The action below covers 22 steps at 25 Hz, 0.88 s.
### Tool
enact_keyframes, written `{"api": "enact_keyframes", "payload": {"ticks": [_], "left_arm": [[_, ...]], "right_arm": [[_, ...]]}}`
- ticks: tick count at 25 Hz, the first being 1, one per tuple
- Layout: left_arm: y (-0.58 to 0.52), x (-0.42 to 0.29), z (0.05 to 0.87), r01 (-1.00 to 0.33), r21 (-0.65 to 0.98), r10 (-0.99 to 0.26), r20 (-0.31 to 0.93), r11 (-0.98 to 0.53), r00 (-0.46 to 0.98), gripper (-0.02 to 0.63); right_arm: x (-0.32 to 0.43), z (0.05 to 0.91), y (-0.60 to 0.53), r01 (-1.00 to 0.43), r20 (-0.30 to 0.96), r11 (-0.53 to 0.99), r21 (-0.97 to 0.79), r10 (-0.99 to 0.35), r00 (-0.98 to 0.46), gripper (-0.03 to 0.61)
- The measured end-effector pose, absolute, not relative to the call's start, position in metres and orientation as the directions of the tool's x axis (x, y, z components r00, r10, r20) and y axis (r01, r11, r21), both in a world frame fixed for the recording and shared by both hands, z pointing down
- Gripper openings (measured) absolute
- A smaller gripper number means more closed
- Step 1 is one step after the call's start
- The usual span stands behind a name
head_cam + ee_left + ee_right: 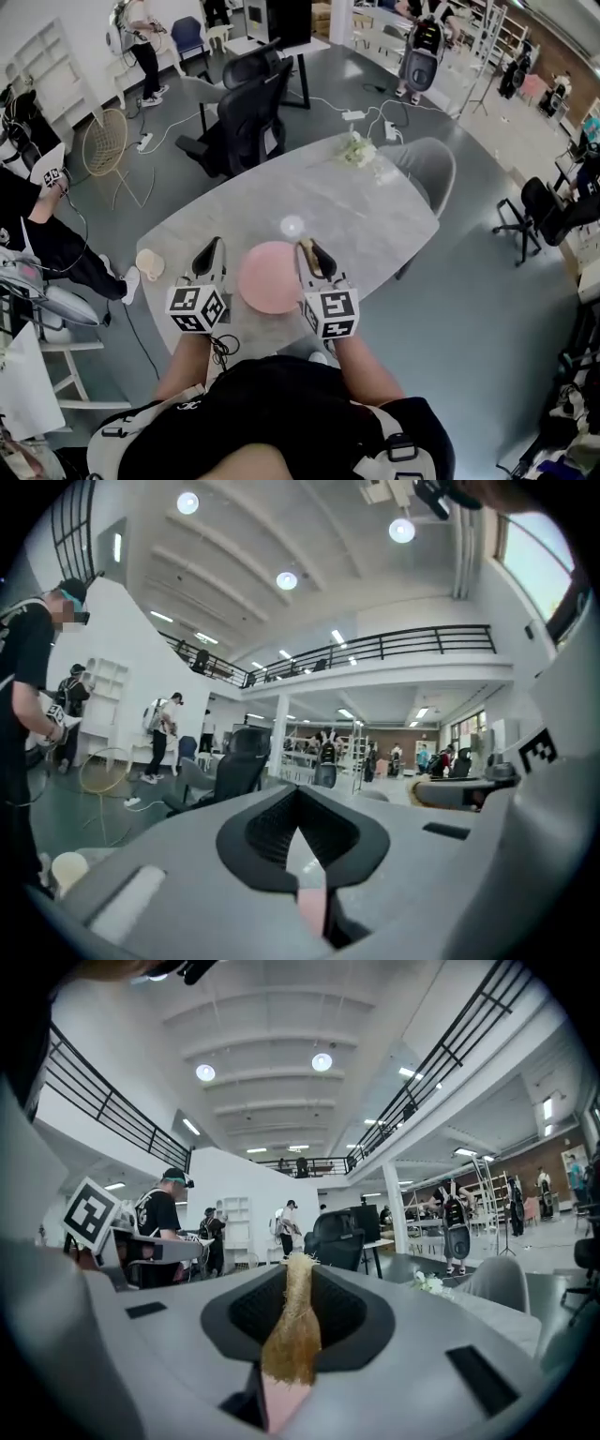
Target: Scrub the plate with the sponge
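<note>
I see my left gripper (298, 799) pressed fully together. My right gripper (309, 251) pinches a tan fibrous sponge (289, 1335), just beside the pink plate (270, 278).

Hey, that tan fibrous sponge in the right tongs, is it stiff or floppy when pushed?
Probably soft and bendy: the sponge is squashed thin between the right tongs. Its frayed fibres suggest it is light and grippy rather than slippery.
</note>
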<state>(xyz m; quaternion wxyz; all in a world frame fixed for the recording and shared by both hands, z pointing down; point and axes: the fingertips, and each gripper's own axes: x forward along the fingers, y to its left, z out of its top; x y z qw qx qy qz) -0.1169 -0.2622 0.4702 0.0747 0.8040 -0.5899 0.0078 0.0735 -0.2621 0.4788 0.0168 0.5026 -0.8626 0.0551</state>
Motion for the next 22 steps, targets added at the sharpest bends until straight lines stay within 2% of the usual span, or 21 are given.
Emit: {"api": "enact_keyframes", "payload": {"ticks": [3,7,18,22], "left_arm": [[-0.247,-0.105,0.459,-0.936,0.078,-0.934,0.076,-0.343,0.349,0.003],[-0.240,-0.108,0.473,-0.959,0.024,-0.949,0.138,-0.283,0.284,0.003],[-0.238,-0.107,0.470,-0.960,0.012,-0.954,0.102,-0.281,0.281,0.002],[-0.230,-0.100,0.464,-0.943,0.077,-0.942,0.072,-0.324,0.329,0.002]], "right_arm": [[0.064,0.467,-0.261,-0.852,0.022,0.520,-0.061,-0.852,-0.522,0.080],[0.052,0.460,-0.259,-0.837,-0.013,0.545,-0.045,-0.838,-0.545,0.076],[0.047,0.464,-0.256,-0.828,0.013,0.559,-0.046,-0.828,-0.560,0.075],[0.048,0.464,-0.253,-0.828,0.021,0.558,-0.056,-0.829,-0.559,0.077]]}}
